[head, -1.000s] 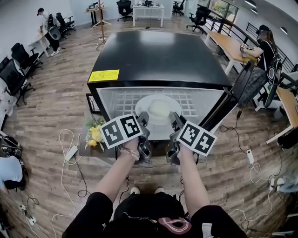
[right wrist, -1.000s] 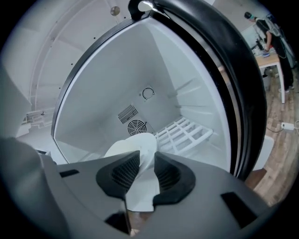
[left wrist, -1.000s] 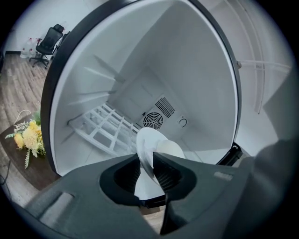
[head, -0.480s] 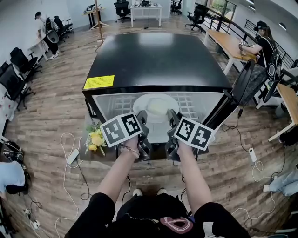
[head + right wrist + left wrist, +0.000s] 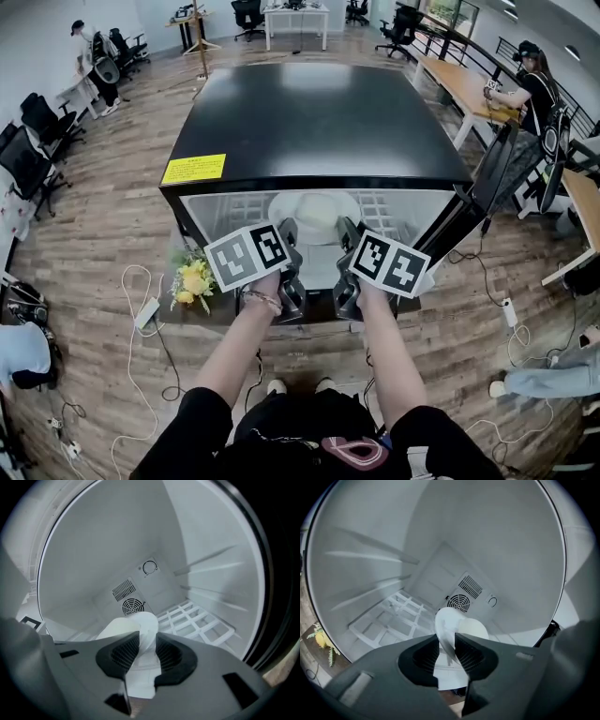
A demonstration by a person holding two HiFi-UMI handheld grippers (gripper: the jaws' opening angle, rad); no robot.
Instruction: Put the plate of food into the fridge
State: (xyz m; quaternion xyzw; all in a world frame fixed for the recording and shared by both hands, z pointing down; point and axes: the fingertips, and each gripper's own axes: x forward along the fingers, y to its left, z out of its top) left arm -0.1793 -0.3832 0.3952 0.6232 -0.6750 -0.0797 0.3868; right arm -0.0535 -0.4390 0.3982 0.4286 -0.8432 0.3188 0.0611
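My left claw (image 5: 446,639), jaws just easing open, and right claw (image 5: 148,641) both pinch the round white plate of food (image 5: 283,211) by its rim; I'd settle it flat on the white wire fridge shelf (image 5: 401,613) before releasing.

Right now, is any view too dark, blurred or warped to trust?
Head view: bright, sharp, fisheye bows the floor. Left gripper view: black corners, plate rim soft up close. Right gripper view: same vignette, left edge blurred, fridge interior evenly lit.
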